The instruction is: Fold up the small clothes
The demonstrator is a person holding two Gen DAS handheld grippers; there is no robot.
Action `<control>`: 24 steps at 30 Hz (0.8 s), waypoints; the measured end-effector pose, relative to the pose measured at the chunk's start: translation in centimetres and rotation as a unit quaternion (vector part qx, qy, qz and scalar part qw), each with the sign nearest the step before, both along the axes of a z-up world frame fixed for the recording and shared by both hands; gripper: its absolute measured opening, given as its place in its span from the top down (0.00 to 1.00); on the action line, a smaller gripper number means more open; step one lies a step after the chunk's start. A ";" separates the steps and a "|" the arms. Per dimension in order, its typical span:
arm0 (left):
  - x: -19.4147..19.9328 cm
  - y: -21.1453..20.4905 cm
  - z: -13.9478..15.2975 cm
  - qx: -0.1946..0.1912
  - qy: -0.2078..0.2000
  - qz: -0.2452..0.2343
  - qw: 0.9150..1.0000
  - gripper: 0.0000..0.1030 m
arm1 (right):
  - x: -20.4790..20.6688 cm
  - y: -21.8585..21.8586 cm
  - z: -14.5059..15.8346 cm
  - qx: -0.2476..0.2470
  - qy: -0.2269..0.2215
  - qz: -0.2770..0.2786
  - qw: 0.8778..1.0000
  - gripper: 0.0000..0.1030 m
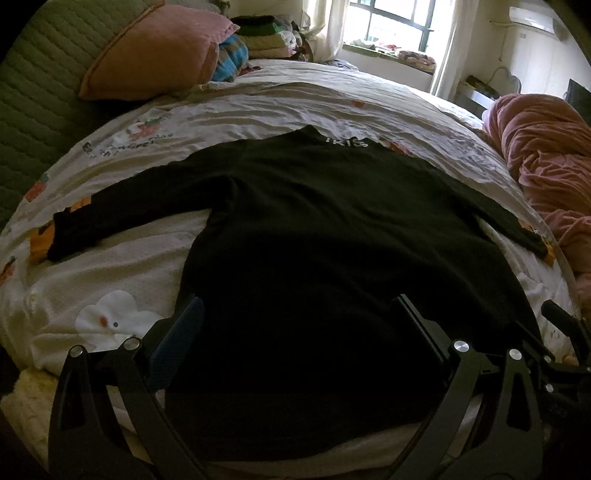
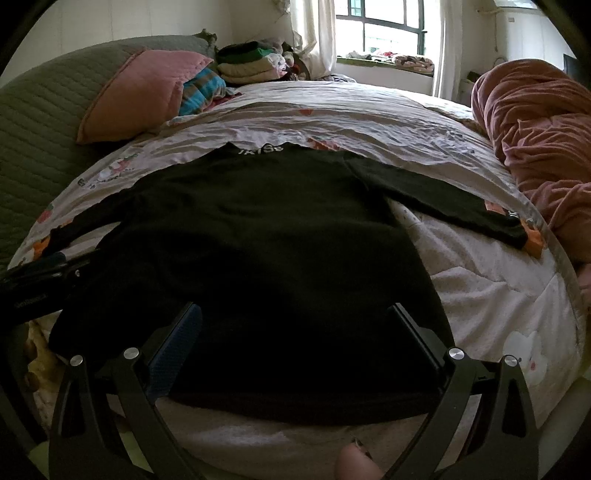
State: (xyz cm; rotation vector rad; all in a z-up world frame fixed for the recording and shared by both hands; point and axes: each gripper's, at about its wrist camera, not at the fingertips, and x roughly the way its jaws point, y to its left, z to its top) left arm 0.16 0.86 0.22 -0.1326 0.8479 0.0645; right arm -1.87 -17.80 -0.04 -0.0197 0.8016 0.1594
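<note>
We see one black long-sleeved top (image 1: 314,229) laid flat on the printed bed sheet (image 1: 258,107), collar at the far end with white lettering (image 1: 345,142) across it, hem at the near edge of the bed. Going left to right in the left wrist view: a green quilted headboard (image 1: 33,110) at far left, one pink pillow (image 1: 147,55) leaning on it, one striped blue cloth (image 1: 231,59) just beside the pillow, one stack of folded clothes (image 1: 266,35) far behind, the window (image 1: 395,22), and one bunched pink blanket (image 1: 546,166) at far right.

The top has two sleeves, both spread outward: the left sleeve (image 1: 110,218) reaches toward the left edge of the bed, the right sleeve (image 2: 443,199) toward the blanket.

We hold two grippers over the near hem. The left gripper (image 1: 295,332) has its fingers spread wide, nothing between them; the right gripper (image 2: 295,339) is likewise spread and empty. Each hangs above the lower body of the garment; whether the fingertips touch the fabric we cannot tell.

We judge the step in hand to be the start of folding: the top is smoothed out and no fold is yet made. The next move likely calls for pinching a sleeve or side edge and carrying it inward across the body, keeping the cloth flat.
</note>
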 end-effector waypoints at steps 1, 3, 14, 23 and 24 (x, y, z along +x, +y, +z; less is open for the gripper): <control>-0.1 -0.2 0.0 0.001 -0.001 -0.001 1.000 0.08 | 0.0 0.0 0.0 0.001 -0.001 0.000 1.000 0.04; -0.3 -0.6 0.1 0.003 -0.002 -0.002 1.000 0.08 | 0.0 -0.1 0.0 0.000 -0.001 0.000 1.000 0.04; -0.5 -0.7 0.1 0.003 -0.003 -0.005 1.000 0.08 | -0.3 0.0 0.1 -0.003 -0.005 -0.002 1.000 0.04; -0.5 -0.8 0.1 0.003 -0.004 -0.005 1.000 0.08 | -0.3 0.0 0.1 -0.003 -0.006 -0.002 1.000 0.04; -0.6 -0.8 0.1 0.002 -0.004 -0.005 1.000 0.08 | -0.3 0.0 0.1 -0.003 -0.006 -0.003 1.000 0.04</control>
